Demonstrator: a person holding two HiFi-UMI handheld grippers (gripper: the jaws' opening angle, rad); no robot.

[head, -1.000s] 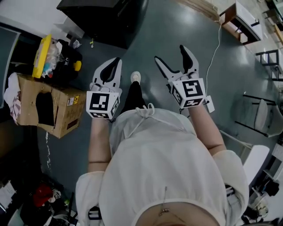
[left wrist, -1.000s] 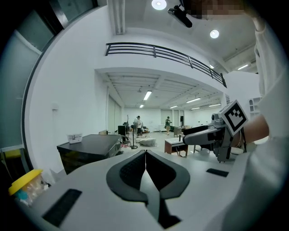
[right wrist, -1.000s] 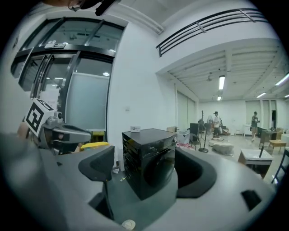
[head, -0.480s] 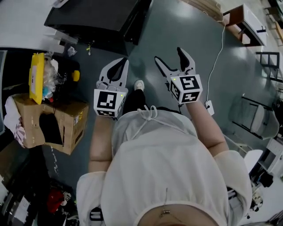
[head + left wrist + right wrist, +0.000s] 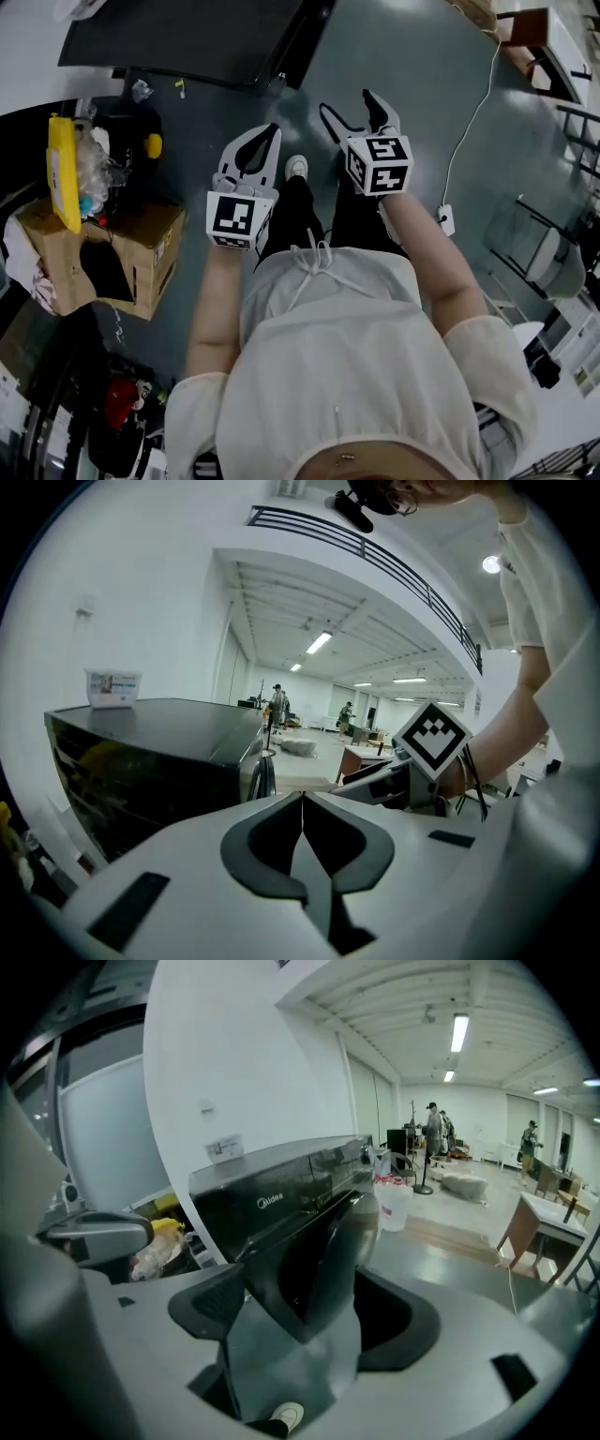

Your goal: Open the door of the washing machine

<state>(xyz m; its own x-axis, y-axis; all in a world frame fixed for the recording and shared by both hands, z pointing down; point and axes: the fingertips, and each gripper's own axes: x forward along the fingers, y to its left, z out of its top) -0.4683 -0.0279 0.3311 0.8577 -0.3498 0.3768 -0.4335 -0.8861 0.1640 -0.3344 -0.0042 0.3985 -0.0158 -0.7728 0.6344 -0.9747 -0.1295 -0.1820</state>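
Left gripper [image 5: 266, 137]: jaws pressed together, tips meeting along one line in the left gripper view [image 5: 303, 803], nothing between them. Held in the air over the floor [image 5: 441, 56], touching nothing, pointing forward toward the washing machine [image 5: 187, 37].

Right gripper [image 5: 346, 105]: jaws wide apart, empty, also in the air and clear of everything. Frames the washing machine door [image 5: 314, 1241] in the gap between its jaws [image 5: 305, 1290], yet the head view puts the machine well apart from both grippers. Marker cube of the right gripper [image 5: 431, 738] just beside the left one, at about the same height.

Washing machine: dark box at top left of the head view, ahead and to the left of the person. Long axis of the dark top running left to right there, slightly tilted. Front face with door [image 5: 302, 45] turned toward the right of that view, across the line of the grippers rather than toward them. Upright; brand print above the door on the front panel [image 5: 272, 1201]. Cannot tell from any view whether the door is latched or ajar.

Small white tub [image 5: 112, 687] on the machine's top. Cardboard box [image 5: 141, 248] on the floor to the person's left; white bucket [image 5: 394, 1202] beyond the machine
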